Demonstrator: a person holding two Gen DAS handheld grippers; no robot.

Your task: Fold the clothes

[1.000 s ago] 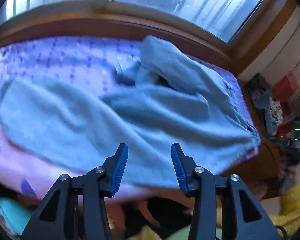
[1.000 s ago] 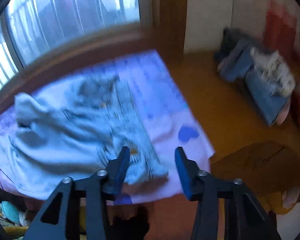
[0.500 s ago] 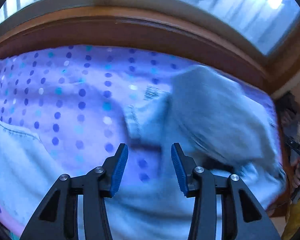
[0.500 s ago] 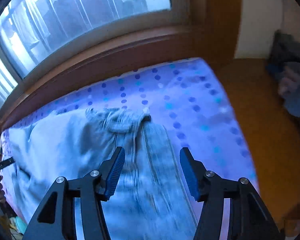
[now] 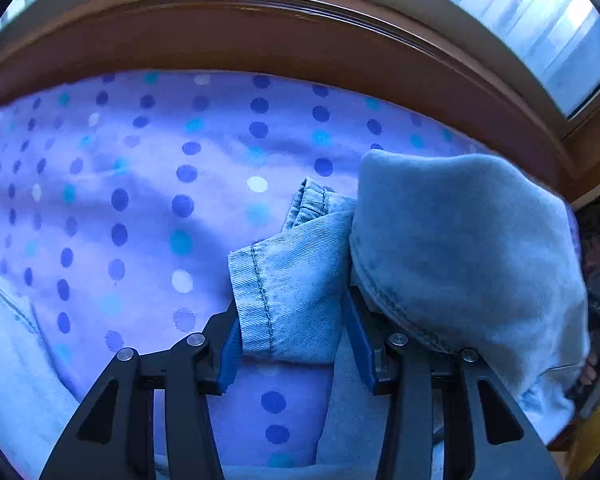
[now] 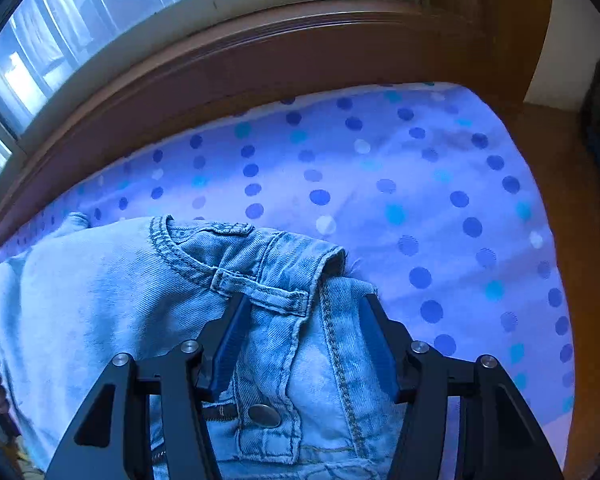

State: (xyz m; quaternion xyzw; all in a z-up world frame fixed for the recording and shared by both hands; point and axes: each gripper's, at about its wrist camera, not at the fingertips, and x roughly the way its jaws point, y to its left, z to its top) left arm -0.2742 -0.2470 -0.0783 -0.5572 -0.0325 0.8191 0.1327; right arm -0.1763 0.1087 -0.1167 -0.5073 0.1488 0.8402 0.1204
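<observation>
The jeans (image 6: 100, 300) lie rumpled on the dotted bed (image 6: 420, 184). Left tongs (image 5: 292, 328) straddle a hem, right tongs (image 6: 300, 340) the waistband, both wide apart, seemingly not yet pinching. Best close squarely on both layers before lifting.

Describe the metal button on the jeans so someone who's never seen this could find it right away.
Start at the dotted purple sheet below the wooden window frame; the light blue jeans lie on its left part. Follow their waistband down between the right gripper fingers. The button is the only round, shiny metal piece there, beside the fly opening.
</observation>
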